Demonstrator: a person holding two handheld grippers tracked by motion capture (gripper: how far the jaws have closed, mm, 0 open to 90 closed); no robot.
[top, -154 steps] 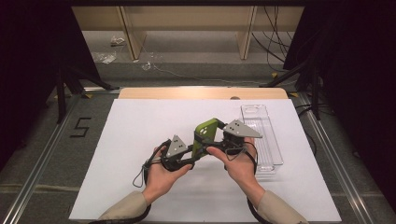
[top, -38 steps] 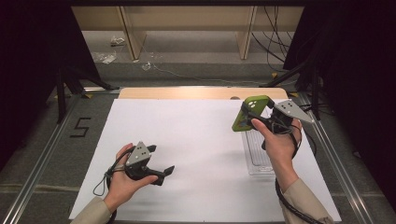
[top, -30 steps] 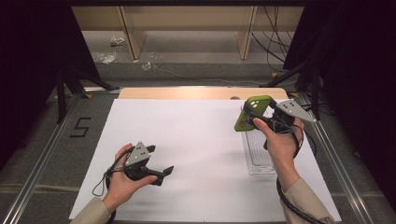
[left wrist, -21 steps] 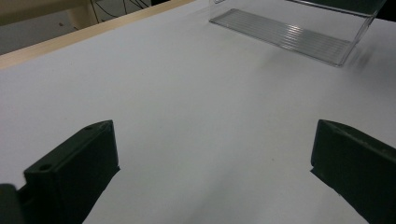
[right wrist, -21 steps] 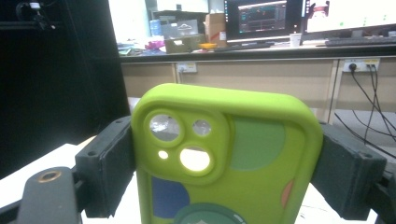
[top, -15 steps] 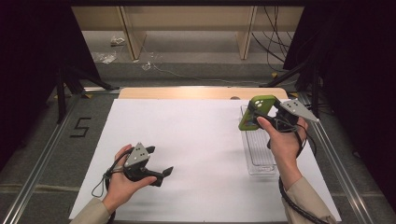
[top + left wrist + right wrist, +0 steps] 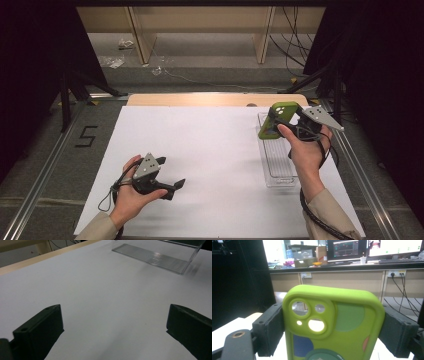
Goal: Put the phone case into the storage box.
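Right gripper view: right gripper [image 7: 332, 327] clamps matte lime-green rubbery phone case [image 7: 332, 322]; left gripper [image 7: 172, 186] jaws spread over smooth white tabletop [image 7: 210, 150].

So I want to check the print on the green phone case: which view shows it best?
The right gripper view: the green phone case sits close up between the right hand-held gripper's jaws, with camera cutouts and coloured shapes plain. The high view shows the case small and tilted above the clear tray. The left gripper view adds nothing on it.
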